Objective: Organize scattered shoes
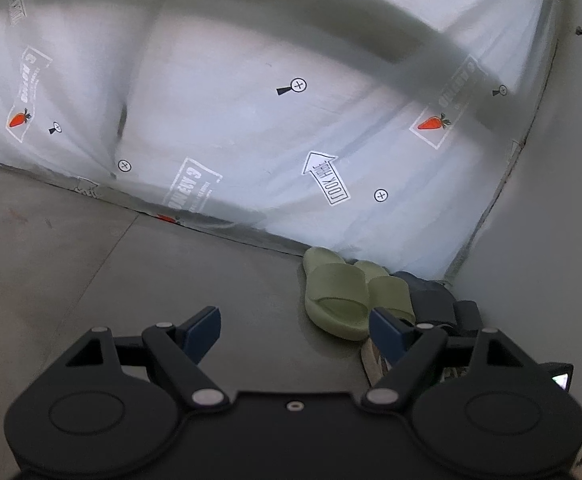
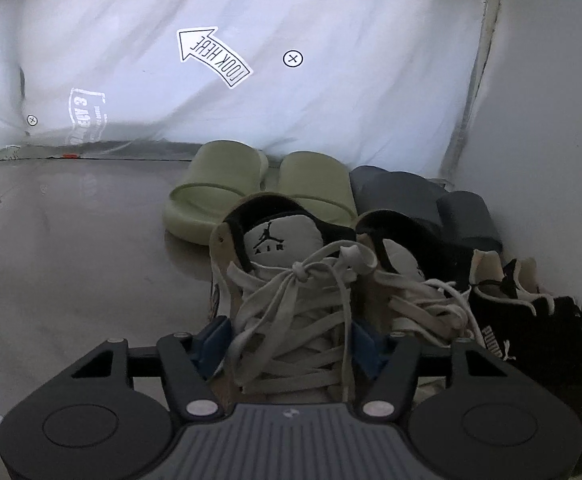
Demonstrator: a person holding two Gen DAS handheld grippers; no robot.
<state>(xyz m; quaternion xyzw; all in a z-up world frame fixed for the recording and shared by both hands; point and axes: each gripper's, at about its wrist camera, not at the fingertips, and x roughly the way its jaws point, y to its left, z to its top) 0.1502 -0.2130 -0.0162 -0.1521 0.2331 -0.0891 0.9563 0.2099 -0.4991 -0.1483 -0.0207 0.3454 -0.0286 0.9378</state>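
The left gripper (image 1: 295, 330) hangs wide and empty over bare floor (image 1: 91, 280), the green slides (image 1: 341, 296) just ahead to its right. The right gripper (image 2: 287, 344) straddles the laced sneaker (image 2: 291, 300), pads at both flanks, probably gripping. The shoe's long axis runs straight ahead, heel away, toward the printed sheet (image 2: 331, 100). Its twin (image 2: 407, 280) sits touching on the right, then a black sneaker (image 2: 531, 332); dark slides (image 2: 431, 200) beyond, against the wall (image 2: 551, 100).

sheet (image 2: 331, 92): "LOOK HERE" | sneaker tongue (image 2: 281, 236): "AIR" | black shoe (image 2: 531, 332): "PUMA"
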